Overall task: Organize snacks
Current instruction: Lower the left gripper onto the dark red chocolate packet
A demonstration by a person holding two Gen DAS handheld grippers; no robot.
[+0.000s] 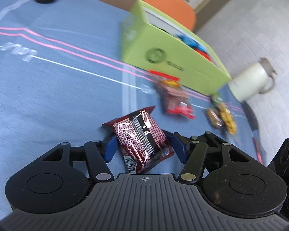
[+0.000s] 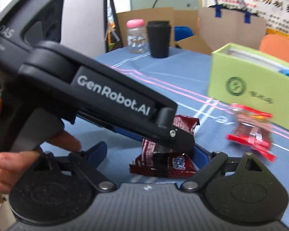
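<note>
A dark red snack packet [image 1: 142, 140] stands tilted between the blue pads [image 1: 110, 150] of my left gripper [image 1: 144, 146], which press on its two sides. In the right wrist view that same packet [image 2: 163, 165] hangs under the black left gripper [image 2: 181, 142], which crosses the picture from the upper left. My right gripper [image 2: 150, 154] is open wide just behind it, with its fingers [image 2: 98, 152] on either side of the packet and not touching it. The green box [image 1: 169, 57] [image 2: 250, 82] holds blue and red packets.
A red packet [image 1: 173, 100] [image 2: 252, 132] and a cookie packet [image 1: 221, 115] lie on the blue cloth in front of the box. A white jug [image 1: 254, 80] stands at the table's edge. A black cup [image 2: 160, 38] and a pink-lidded jar [image 2: 135, 36] stand at the back. A hand [image 2: 9, 163] holds the left gripper.
</note>
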